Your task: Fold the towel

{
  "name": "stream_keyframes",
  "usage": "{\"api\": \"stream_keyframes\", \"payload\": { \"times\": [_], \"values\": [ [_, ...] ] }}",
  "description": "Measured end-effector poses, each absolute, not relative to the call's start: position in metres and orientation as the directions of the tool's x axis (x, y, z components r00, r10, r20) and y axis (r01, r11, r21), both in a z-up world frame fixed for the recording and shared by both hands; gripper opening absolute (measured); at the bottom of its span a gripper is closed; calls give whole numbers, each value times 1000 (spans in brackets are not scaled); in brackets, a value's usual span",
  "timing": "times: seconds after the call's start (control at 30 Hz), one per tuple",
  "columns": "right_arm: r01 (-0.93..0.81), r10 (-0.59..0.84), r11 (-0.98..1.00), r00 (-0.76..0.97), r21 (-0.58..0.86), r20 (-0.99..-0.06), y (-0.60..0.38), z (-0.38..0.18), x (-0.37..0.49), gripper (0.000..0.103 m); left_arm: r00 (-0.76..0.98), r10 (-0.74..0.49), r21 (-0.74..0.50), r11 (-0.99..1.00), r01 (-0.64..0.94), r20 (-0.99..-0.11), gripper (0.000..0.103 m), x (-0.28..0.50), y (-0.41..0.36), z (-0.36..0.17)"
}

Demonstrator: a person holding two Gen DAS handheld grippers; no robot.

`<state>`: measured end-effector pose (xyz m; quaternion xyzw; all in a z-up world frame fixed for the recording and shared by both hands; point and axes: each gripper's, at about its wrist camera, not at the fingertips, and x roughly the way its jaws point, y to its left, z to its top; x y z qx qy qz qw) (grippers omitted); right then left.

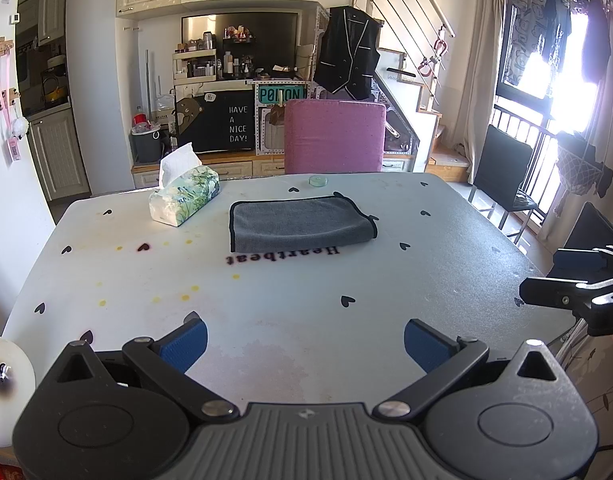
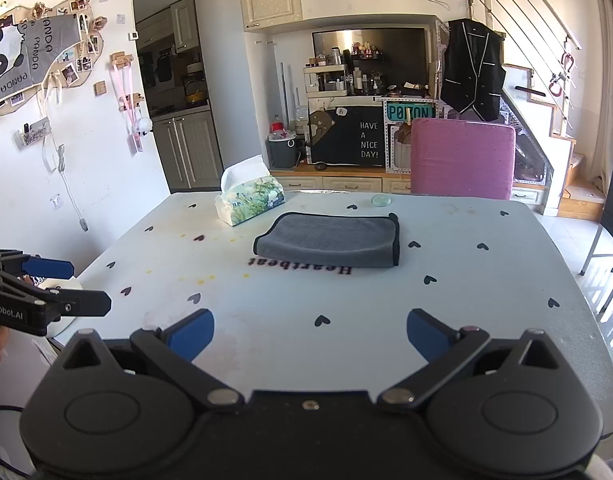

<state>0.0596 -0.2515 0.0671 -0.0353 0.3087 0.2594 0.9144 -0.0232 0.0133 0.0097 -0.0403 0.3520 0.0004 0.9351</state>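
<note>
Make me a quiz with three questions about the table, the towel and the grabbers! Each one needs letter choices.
1. Where is the tissue box?
A. left of the towel
B. on the pink chair
C. under the towel

2. What colour is the towel?
A. yellow
B. grey with a black edge
C. red

3. How are the jaws of the left gripper and right gripper?
A. shut on the towel
B. shut on nothing
C. wide open

Answers:
1 A, it sits on the table to the towel's left.
2 B, grey cloth, dark trim.
3 C, blue pads stand far apart, holding nothing.
</note>
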Motion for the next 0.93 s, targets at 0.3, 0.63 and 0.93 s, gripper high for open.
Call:
{"api": "stream_keyframes", "payload": {
  "times": [0.3,0.63,0.93],
  "values": [
    [-497,454,862,674,96,-583,-252,67,60,103,752,-27,-75,997,-30,-659,103,-23,13,10],
    [-497,453,862,674,96,-583,-252,67,60,103,752,-27,-74,997,-30,-659,103,-23,13,10],
    [-498,455,862,673,98,-582,-250,67,59,103,750,-30,-78,997,-29,-660,103,-23,14,7]
  ]
}}
